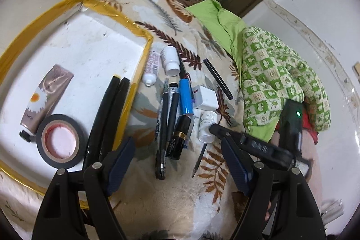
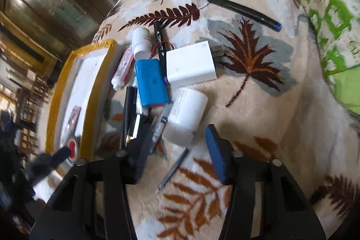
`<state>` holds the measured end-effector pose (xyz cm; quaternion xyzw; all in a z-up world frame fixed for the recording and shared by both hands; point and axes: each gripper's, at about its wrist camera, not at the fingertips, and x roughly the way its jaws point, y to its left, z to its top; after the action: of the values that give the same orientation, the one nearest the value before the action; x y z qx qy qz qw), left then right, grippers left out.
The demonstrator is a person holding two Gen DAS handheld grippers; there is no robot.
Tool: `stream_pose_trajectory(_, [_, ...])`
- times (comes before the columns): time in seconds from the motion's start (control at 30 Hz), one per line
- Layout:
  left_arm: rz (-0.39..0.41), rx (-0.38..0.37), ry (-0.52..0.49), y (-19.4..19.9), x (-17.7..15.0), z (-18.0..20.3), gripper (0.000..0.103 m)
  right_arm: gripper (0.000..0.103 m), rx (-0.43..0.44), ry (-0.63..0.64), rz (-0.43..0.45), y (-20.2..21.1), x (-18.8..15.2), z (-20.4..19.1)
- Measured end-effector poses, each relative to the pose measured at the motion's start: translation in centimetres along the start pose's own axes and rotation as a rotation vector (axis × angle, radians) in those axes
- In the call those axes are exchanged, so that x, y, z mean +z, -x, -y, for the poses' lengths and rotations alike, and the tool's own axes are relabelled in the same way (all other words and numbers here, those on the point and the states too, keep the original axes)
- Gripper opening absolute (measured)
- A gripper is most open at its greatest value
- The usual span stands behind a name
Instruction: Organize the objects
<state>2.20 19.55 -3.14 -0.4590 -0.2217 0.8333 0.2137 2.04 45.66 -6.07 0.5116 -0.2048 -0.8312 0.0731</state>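
On the plush leaf-print blanket, both hand-held grippers, left and right, spread apart beside a squat white plastic bottle.

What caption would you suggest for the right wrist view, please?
Open right gripper closing in on a white bottle amid clutter on a leaf-print blanket.

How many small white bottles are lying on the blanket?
2. One white bottle lies at the far end of the pile, beside the tray's yellow corner. The other bottle lies nearest the right gripper, whose open jaws flank it. More may hide under the pile.
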Motion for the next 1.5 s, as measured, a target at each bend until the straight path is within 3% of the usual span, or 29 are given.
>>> stream_pose_trajectory(0.07, [-0.006, 0.011, -0.027, -0.2, 0.0, 0.7, 0.074, 0.035, 0.007, -0.028, -0.027, -0.9, 0.3, 0.1])
stream_pose_trajectory(0.2, [-0.022, 0.073, -0.166, -1.5, 0.1, 3.7, 0.070, 0.024, -0.006, -0.027, -0.050, -0.5, 0.1, 0.3])
stream_pose_trajectory(0.23, [-0.047, 0.098, -0.200, -2.4, 0.1, 4.4, 0.062, 0.017, -0.003, -0.032, -0.047, -0.2, 0.1, 0.6])
stream_pose_trajectory(0.27, [-0.088, 0.121, -0.238, -3.7, 0.0, 5.1, 0.049, 0.014, 0.001, -0.037, -0.043, 0.4, 0.2, 0.9])
stream_pose_trajectory(0.3, [-0.114, 0.132, -0.261, -4.7, 0.0, 5.5, 0.044, 0.014, -0.002, -0.039, -0.040, 0.6, 0.2, 1.1])
stream_pose_trajectory(0.33, [-0.146, 0.143, -0.294, -6.1, 0.0, 5.9, 0.039, 0.014, -0.005, -0.038, -0.036, 0.9, 0.1, 1.3])
stream_pose_trajectory(0.43, [-0.204, 0.169, -0.320, -8.6, -0.1, 5.6, 0.039, 0.014, 0.024, -0.029, -0.056, 0.5, 0.1, 1.6])
stream_pose_trajectory(0.47, [-0.213, 0.190, -0.323, -9.3, -0.1, 5.4, 0.031, 0.014, 0.058, -0.034, -0.061, 0.4, 0.1, 1.6])
stream_pose_trajectory(0.53, [-0.237, 0.228, -0.345, -10.0, -0.5, 4.9, 0.009, 0.019, 0.062, -0.027, -0.051, 0.3, 0.3, 1.0])
stream_pose_trajectory(0.57, [-0.240, 0.217, -0.344, -10.0, -0.7, 4.6, 0.007, 0.024, 0.051, -0.016, -0.050, 0.1, 0.5, 0.5])
stream_pose_trajectory(0.6, [-0.240, 0.200, -0.343, -9.8, -0.8, 4.5, 0.004, 0.040, 0.037, -0.011, -0.053, -0.2, 0.8, 0.2])
stream_pose_trajectory(0.63, [-0.244, 0.187, -0.343, -9.7, -0.8, 4.5, 0.001, 0.049, 0.025, -0.014, -0.056, -0.6, 1.0, 0.1])
stream_pose_trajectory(0.73, [-0.263, 0.128, -0.297, -8.7, -1.1, 3.9, 0.000, 0.049, -0.006, -0.042, -0.092, -2.2, 1.4, 0.2])
stream_pose_trajectory(0.83, [-0.260, 0.055, -0.237, -7.1, -1.2, 3.1, 0.000, 0.030, -0.017, -0.053, -0.103, -2.7, 1.0, 0.6])
stream_pose_trajectory(0.87, [-0.261, 0.044, -0.227, -7.0, -1.2, 3.0, 0.000, 0.030, -0.018, -0.049, -0.101, -2.5, 0.8, 0.7])
stream_pose_trajectory(1.03, [-0.259, 0.104, -0.265, -8.3, -0.9, 4.1, 0.000, 0.030, 0.015, -0.080, -0.099, -1.4, 0.3, 2.0])
stream_pose_trajectory(1.1, [-0.293, 0.146, -0.299, -9.7, -1.0, 4.4, 0.000, 0.030, -0.017, -0.048, -0.081, -0.8, 0.4, 1.8])
stream_pose_trajectory(1.13, [-0.308, 0.128, -0.309, -10.3, -1.1, 4.4, 0.000, 0.030, -0.029, -0.040, -0.079, -0.7, 0.4, 1.8])
stream_pose_trajectory(1.17, [-0.328, 0.105, -0.319, -10.9, -1.2, 4.6, 0.000, 0.030, -0.024, -0.050, -0.081, -0.6, 0.3, 2.0])
stream_pose_trajectory(1.27, [-0.374, 0.175, -0.388, -12.7, -1.7, 5.4, 0.000, 0.030, 0.022, -0.089, -0.098, -1.1, 0.3, 2.4])
stream_pose_trajectory(1.37, [-0.331, 0.179, -0.412, -11.5, -1.7, 5.9, 0.000, 0.030, 0.019, -0.069, -0.110, -1.5, 0.0, 1.6])
stream_pose_trajectory(1.5, [-0.265, 0.128, -0.344, -9.0, -1.0, 5.1, 0.000, 0.030, 0.003, -0.037, -0.101, -1.1, 0.2, 0.8])
